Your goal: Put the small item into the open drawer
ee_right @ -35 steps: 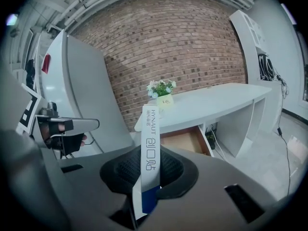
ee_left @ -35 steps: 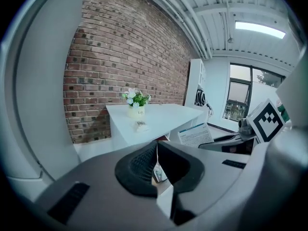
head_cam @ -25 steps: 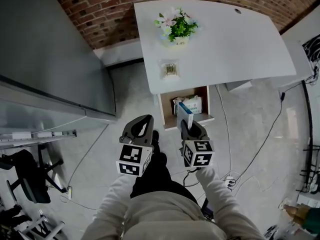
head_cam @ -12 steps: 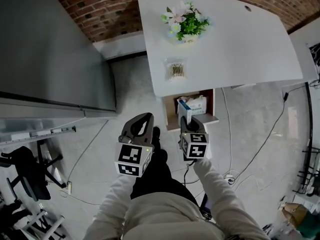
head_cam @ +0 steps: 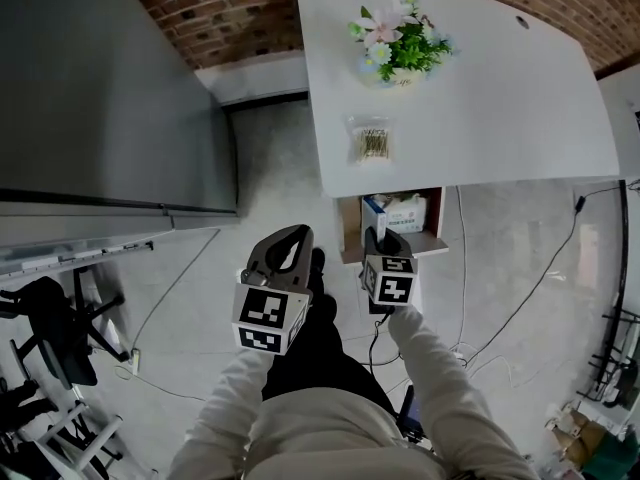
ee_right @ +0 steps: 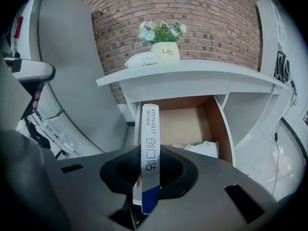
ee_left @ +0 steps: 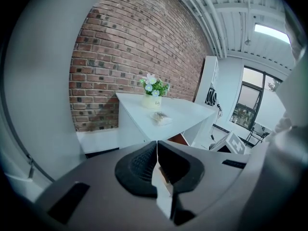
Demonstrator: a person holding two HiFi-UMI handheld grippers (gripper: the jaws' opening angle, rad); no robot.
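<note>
My right gripper (head_cam: 383,240) (ee_right: 150,173) is shut on a slim white and blue box (head_cam: 374,215) (ee_right: 149,150), which stands upright between its pads. The box's top is at the front edge of the open drawer (head_cam: 431,239) (ee_right: 225,129), a wooden drawer under the white desk (head_cam: 480,108). In the right gripper view the drawer lies straight ahead, with a brown bottom and a white packet (ee_right: 202,148) inside. My left gripper (head_cam: 283,254) (ee_left: 156,160) hangs to the left over the floor, jaws shut with nothing between them.
On the desk stand a potted flower (head_cam: 402,46) (ee_right: 162,41) and a clear bag of small items (head_cam: 372,143) (ee_right: 141,58). A grey cabinet (head_cam: 100,88) fills the left side. Cables (head_cam: 470,298) run over the floor right of the drawer. Behind is a brick wall (ee_right: 216,23).
My right gripper has moved forward with the box, up to the drawer's front edge. The left gripper has kept its place.
</note>
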